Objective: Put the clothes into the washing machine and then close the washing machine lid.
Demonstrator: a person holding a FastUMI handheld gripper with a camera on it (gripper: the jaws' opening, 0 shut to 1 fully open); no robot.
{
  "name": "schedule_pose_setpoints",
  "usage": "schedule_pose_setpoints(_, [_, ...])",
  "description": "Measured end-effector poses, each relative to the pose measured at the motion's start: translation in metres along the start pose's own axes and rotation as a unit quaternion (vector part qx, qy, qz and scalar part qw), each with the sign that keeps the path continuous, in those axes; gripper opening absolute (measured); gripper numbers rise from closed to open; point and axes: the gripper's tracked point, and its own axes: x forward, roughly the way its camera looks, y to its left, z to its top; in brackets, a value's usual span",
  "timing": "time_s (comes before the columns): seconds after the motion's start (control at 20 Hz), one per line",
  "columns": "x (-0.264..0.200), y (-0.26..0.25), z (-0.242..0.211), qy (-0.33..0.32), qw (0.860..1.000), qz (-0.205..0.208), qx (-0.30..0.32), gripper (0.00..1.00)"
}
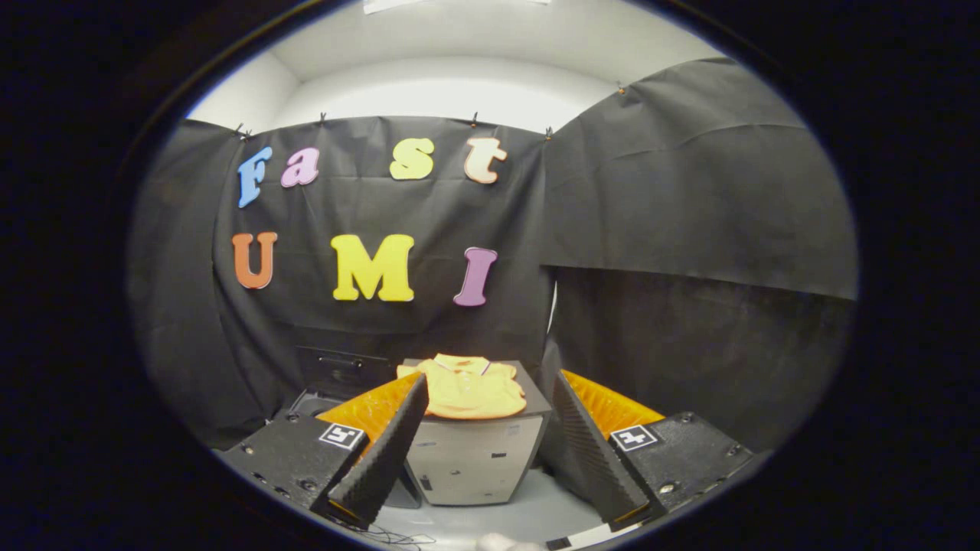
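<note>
A folded yellow shirt (467, 389) lies on top of a grey box-like stand (473, 458), straight ahead beyond my fingers. To the left of the stand, partly hidden by my left finger, sits a dark washing machine (337, 375) with its lid standing up at the back. My gripper (490, 436) is open, its two fingers (383, 451) spread wide on either side of the stand, well short of the shirt, with nothing between them.
Black cloth walls close the booth behind and to the right. A pale floor (528, 516) runs below the stand, with a thin cable (398, 538) lying on it near my fingers.
</note>
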Motion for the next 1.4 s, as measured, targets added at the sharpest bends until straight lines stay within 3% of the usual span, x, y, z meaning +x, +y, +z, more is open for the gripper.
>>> schedule_pose_setpoints(0.5, [0.195,0.018,0.026,0.020,0.998,0.062,0.006,1.00])
schedule_pose_setpoints(0.8, [0.297,0.050,0.012,0.056,0.993,0.103,-0.001,1.00])
schedule_pose_setpoints(1.4, [0.422,0.072,-0.055,0.142,0.983,0.113,-0.005,1.00])
